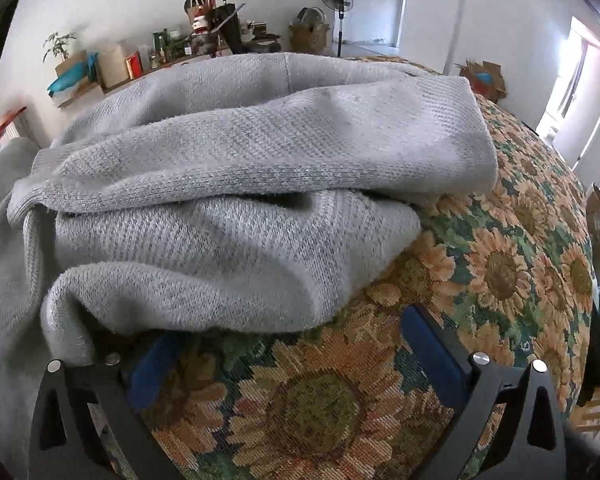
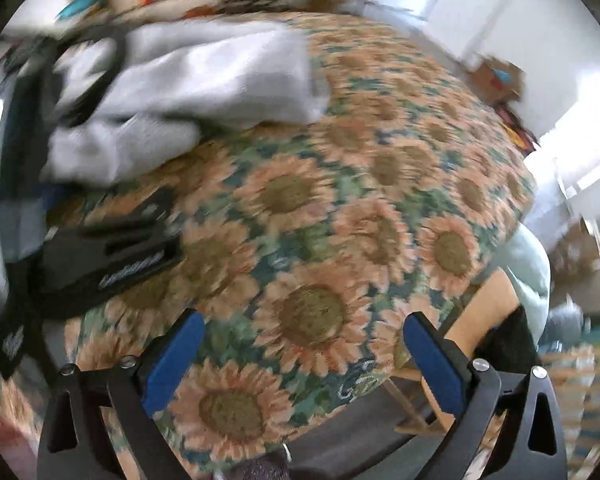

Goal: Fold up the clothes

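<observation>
Left wrist view: a table under a sunflower-patterned cloth (image 1: pixel 500 240) fills the lower right, its far and right edges curving away. Behind it stands a white wall with a cluttered wooden shelf (image 1: pixel 112 80), a potted plant (image 1: pixel 58 46), a pedestal fan (image 1: pixel 338 4) and cardboard boxes (image 1: pixel 310 34); bright light comes from an opening at the right. The left gripper (image 1: pixel 288 344) stands wide open, its blue pads (image 1: pixel 432 356) spread apart and low over the cloth, holding nothing. The left pad is half tucked under the near hem of the grey knit sweater (image 1: pixel 240 168); whether it touches is unclear. The sweater lies in bunched, stacked folds across the left half of the surface, its long axis running left to right, with a squared folded end pointing toward the right edge.

Right wrist view: motion blur softens everything. The same sunflower cloth (image 2: pixel 380 160) spreads over the table, with white walls and a bright window to the right. The right gripper (image 2: pixel 300 348) is also wide open and empty, hovering above the near edge, well apart from the garment. The sweater (image 2: pixel 204 76) sits toward the far left corner, lengthwise left to right. The left gripper's black body (image 2: pixel 112 256) lies just beside its near edge.
</observation>
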### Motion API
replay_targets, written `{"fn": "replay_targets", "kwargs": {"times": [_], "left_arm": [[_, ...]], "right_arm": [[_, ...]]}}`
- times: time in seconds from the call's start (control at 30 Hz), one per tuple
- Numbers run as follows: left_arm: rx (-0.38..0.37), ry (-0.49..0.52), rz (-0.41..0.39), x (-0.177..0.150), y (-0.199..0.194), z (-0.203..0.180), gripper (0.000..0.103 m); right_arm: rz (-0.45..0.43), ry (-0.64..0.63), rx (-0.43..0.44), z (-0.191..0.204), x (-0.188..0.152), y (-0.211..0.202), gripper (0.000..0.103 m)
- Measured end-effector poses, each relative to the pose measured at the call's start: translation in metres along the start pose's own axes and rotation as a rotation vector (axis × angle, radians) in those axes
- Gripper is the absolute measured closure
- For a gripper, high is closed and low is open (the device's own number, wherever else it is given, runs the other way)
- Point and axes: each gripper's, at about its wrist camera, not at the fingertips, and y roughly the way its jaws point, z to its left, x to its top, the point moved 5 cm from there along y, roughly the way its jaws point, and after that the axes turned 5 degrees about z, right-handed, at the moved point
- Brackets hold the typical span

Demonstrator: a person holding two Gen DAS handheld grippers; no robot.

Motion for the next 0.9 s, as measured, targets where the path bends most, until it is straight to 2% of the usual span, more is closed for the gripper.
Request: {"fn": "replay_targets", "kwargs": {"times": [0.07,0.17,0.23,0.33,0.4,0.5,0.73,0.9], "left_arm": [[0.000,0.000,0.000,-0.001,-0.002,0.000,0.000],[-0.002,0.000,0.000,0.000,0.002,0.003,0.000],[-0.002,0.000,0.000,-0.001,0.001,0.003,0.000],[-0.001,-0.001,0.000,0.003,0.002,0.002,0.000],[-0.001,-0.001,0.000,0.003,0.003,0.002,0.000],[-0.002,0.000,0.000,0.004,0.004,0.002,0.000],[-0.002,0.000,0.001,0.005,0.005,0.001,0.000],[-0.001,0.001,0.004,0.005,0.006,0.002,0.000]], "right_arm": [[-0.018,0.087,-0.037,-0.015,-0.001,0.004,0.000],[0.020,0.219,-0.077,-0.039,-0.005,0.012,0.000],[0.028,0.323,-0.058,-0.049,-0.007,0.012,0.000],[-0.004,0.469,0.013,-0.058,-0.014,0.000,0.000],[-0.034,0.516,0.033,-0.056,-0.020,-0.008,0.000],[-0.048,0.513,0.042,-0.048,-0.021,-0.016,0.000],[-0.090,0.369,0.007,-0.010,-0.019,-0.034,0.000],[-0.088,0.361,0.014,-0.003,-0.019,-0.033,0.000]]}}
